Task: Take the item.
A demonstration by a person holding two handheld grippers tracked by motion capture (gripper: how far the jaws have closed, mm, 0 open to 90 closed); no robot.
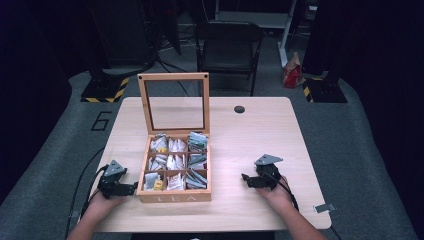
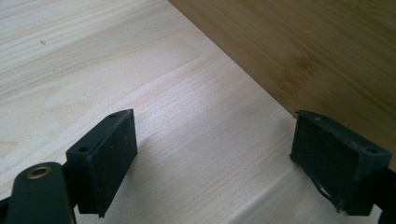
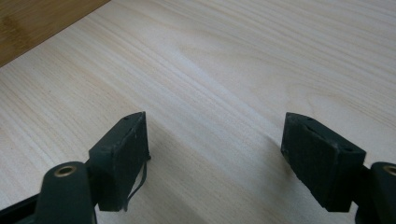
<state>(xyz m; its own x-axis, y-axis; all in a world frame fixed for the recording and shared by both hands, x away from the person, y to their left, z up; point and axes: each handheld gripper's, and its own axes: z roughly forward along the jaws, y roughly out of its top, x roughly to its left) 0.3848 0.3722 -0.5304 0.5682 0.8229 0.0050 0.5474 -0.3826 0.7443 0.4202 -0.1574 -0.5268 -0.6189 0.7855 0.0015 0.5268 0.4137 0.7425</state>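
A wooden tea box marked TEA stands on the table with its glass-paned lid raised upright. Its nine compartments hold several tea bags. My left gripper rests on the table just left of the box's front corner, jaws wide apart and empty; the box's bamboo side fills the upper right of the left gripper view, close to the right pad. My right gripper lies open on bare wood to the right of the box, nothing between its pads.
The light wooden table has a dark round cable hole at the back. A black folding chair stands behind the table. A small metal clip lies near the front right corner. A red bag sits on the floor.
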